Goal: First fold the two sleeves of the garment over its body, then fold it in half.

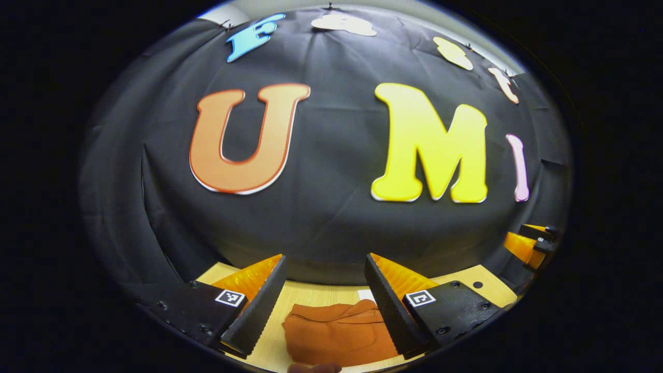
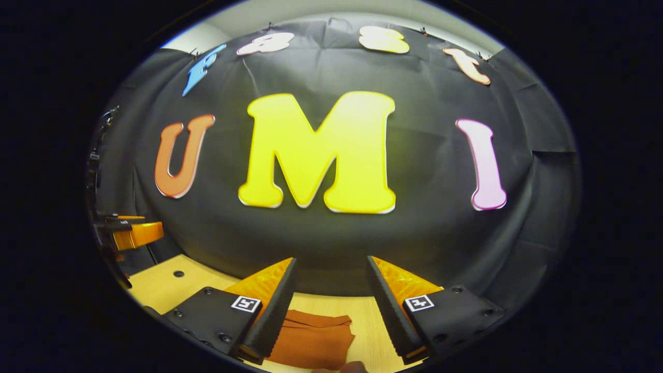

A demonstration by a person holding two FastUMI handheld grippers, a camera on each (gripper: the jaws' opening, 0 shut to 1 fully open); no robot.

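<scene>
In the left gripper view, the left tool [image 1: 325, 305] stands released at the bottom of the frame, its two fingers [image 1: 259, 305] spread wide apart with nothing between them. Through the gap, low in the frame, lies the garment [image 1: 336, 334], an orange-brown piece bunched into a compact folded shape on the pale wooden worktop [image 1: 305, 295]. The garment's right edge runs under the right finger as seen here, though whether they touch cannot be told. A small white tag-like patch shows at the garment's far edge. At the very bottom edge of the frame a fingertip of the person [image 1: 313, 368] peeks in. At the right edge, mid-height, part of the right tool [image 1: 531, 243] shows, well apart from the garment.

In the right gripper view, the right tool [image 2: 331, 311] also stands released at the bottom of the frame, fingers [image 2: 272, 316] wide apart and gripping nothing. The garment [image 2: 313, 342] lies low and left of centre on the worktop [image 2: 160, 285], its left part hidden behind the left finger as seen here. A bit of the person's hand [image 2: 352, 368] shows at the bottom edge. At the left edge, mid-height, part of the left tool [image 2: 132, 233] shows above the worktop's corner.
</scene>
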